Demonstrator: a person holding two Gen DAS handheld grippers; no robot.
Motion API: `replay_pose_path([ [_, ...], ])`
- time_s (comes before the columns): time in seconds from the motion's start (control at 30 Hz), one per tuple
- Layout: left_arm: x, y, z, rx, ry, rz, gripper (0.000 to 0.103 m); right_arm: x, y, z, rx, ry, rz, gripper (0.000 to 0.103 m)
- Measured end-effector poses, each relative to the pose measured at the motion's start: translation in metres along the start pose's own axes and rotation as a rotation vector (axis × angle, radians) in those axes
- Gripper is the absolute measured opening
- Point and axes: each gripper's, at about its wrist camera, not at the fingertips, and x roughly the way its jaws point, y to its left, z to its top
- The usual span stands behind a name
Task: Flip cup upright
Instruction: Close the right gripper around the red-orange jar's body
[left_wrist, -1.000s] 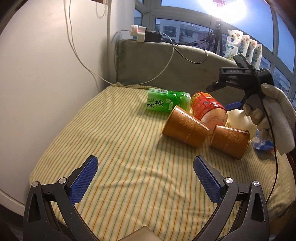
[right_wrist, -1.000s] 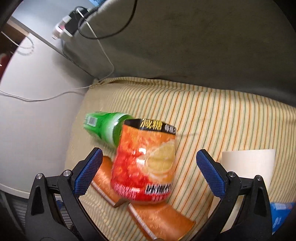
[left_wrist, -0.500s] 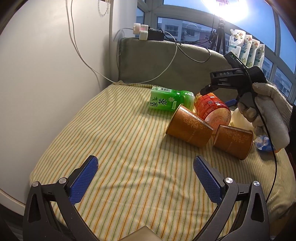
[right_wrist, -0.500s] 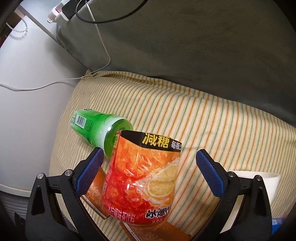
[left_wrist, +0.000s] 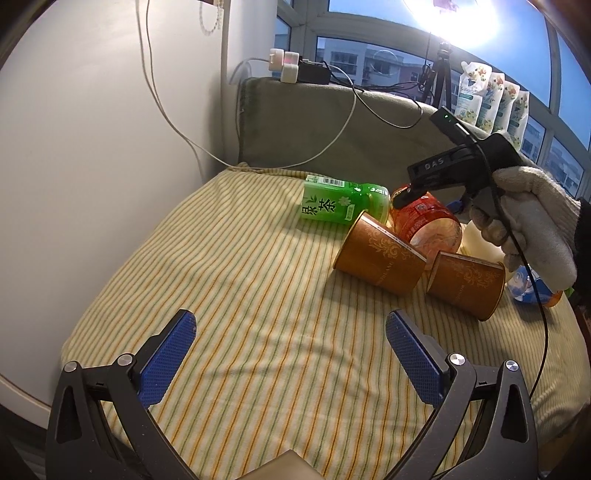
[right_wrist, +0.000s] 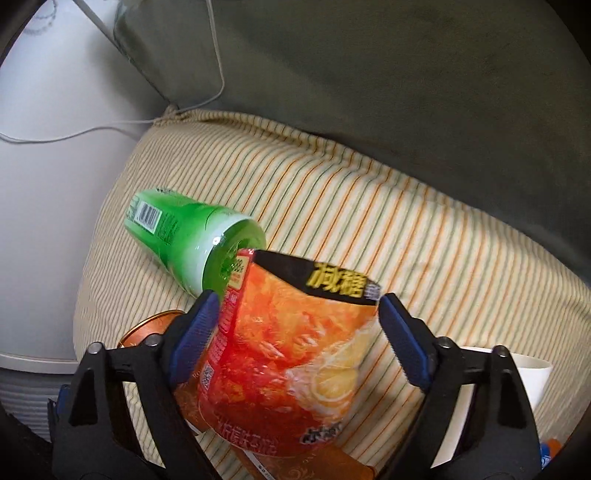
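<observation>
**A:** Between the right gripper's (right_wrist: 297, 326) pads sits the red cup (right_wrist: 288, 354), lying on its side on the striped cushion (left_wrist: 240, 295), long axis running away from the camera. Jaws look closed on it.

**B:** And the left gripper (left_wrist: 291, 356)? Open, holding nothing, way further off. Green bottle (left_wrist: 341, 203) lies behind.

Red-orange labelled cup (right_wrist: 291, 354) on its side atop the striped cushion, between blue gripper pads
</observation>
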Motion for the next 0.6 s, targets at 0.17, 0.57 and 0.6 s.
replay_pose_path([
  [0.17,-0.002,0.002,0.000,-0.006,-0.004,0.006,0.102,0.000,0.006,0.003,-0.014,-0.006,-0.010,0.085],
  [0.57,-0.006,-0.003,0.001,0.008,-0.015,-0.003,0.102,-0.044,-0.003,-0.008,0.001,-0.148,0.029,0.079],
  [0.6,-0.007,-0.004,0.001,0.011,-0.017,-0.005,0.102,-0.048,-0.004,-0.009,0.005,-0.158,0.034,0.079],
])
